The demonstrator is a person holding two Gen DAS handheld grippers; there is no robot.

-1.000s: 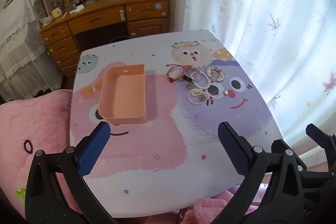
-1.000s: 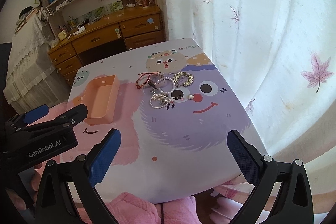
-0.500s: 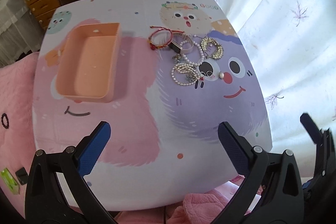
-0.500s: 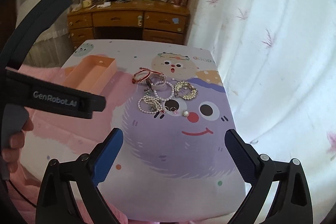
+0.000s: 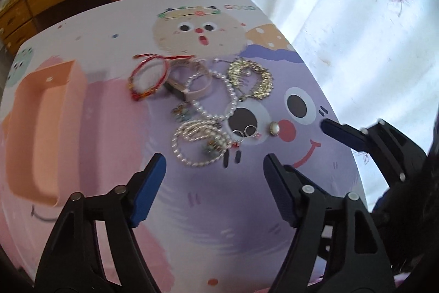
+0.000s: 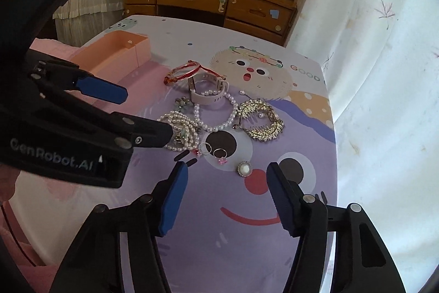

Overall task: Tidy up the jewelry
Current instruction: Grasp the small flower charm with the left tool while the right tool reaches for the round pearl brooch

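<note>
Cartoon-printed desk (image 5: 219, 224) by the curtained window carries a tangled jewelry pile (image 5: 208, 106) at centre, with the empty peach tray (image 5: 41, 128) just left of it. Your left gripper (image 5: 214, 172) and right gripper (image 6: 227, 180) both hang over the pile's near edge, jaws just narrowed yet spread with nothing between them. Pick a loose outlier first, e.g. the round pearl brooch (image 6: 244, 169), so the pearl strands (image 6: 183, 128) don't drag along.
</note>
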